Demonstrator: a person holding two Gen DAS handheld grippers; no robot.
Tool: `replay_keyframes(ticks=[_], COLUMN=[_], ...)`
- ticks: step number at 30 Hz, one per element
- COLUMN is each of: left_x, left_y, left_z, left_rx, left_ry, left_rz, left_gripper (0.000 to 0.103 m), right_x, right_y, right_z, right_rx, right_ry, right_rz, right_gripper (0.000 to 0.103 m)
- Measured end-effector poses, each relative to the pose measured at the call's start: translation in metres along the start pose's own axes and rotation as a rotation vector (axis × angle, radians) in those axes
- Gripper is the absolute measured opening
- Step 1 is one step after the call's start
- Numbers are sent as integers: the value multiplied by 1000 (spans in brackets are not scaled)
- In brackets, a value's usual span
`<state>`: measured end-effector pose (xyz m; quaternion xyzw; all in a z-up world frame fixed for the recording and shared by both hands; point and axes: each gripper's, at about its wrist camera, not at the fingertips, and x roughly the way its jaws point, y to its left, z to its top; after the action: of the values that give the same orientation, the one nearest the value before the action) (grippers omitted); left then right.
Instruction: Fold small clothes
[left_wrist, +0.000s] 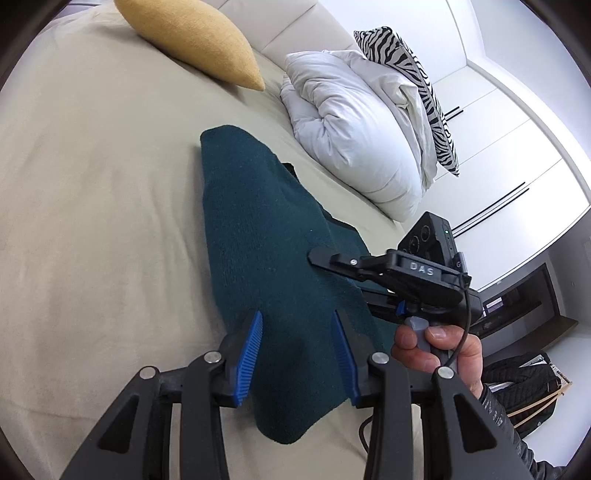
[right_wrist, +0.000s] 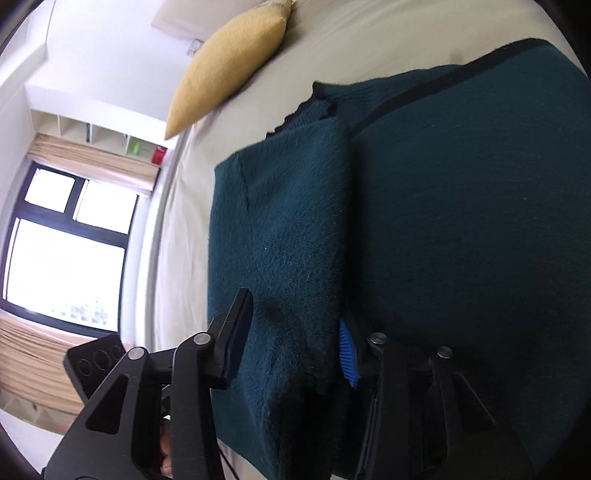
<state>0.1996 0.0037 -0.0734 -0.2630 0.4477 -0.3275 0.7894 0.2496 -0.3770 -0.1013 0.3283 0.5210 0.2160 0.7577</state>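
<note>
A dark teal knitted garment (left_wrist: 258, 229) lies partly folded on the beige bed sheet (left_wrist: 92, 184). My left gripper (left_wrist: 297, 325) is open, its blue-padded fingers (left_wrist: 249, 354) spread over the garment's near end. The right gripper (left_wrist: 332, 260) shows in the left wrist view, its fingers lying on the garment's right side. In the right wrist view the garment (right_wrist: 461, 203) fills the frame. The right gripper (right_wrist: 295, 314) is open, with a fold of the teal fabric between its jaws; its right finger (right_wrist: 347, 350) is tucked under the upper layer.
A mustard pillow (left_wrist: 192, 40) lies at the head of the bed. A rolled white duvet (left_wrist: 351, 122) and a zebra-print cushion (left_wrist: 413, 85) sit to the right. White wardrobes (left_wrist: 517, 147) stand beyond. A window (right_wrist: 70, 240) is on the left of the right wrist view.
</note>
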Motion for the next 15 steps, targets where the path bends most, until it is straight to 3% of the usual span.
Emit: replay_keyframes(ticks=[1, 3, 15], left_x=[-1, -1, 3], left_y=[3, 6, -10], left_z=[-1, -2, 2], left_rx=[-5, -15, 18], left_ry=[0, -2, 5], left_rz=[1, 4, 10], left_gripper=[41, 41, 44], right_x=[1, 2, -53], right_y=[1, 0, 18], right_z=[0, 2, -2], right_rx=[-1, -2, -123], right_ry=[5, 3, -116], right_rz=[-16, -35, -131], right_gripper=[31, 17, 13])
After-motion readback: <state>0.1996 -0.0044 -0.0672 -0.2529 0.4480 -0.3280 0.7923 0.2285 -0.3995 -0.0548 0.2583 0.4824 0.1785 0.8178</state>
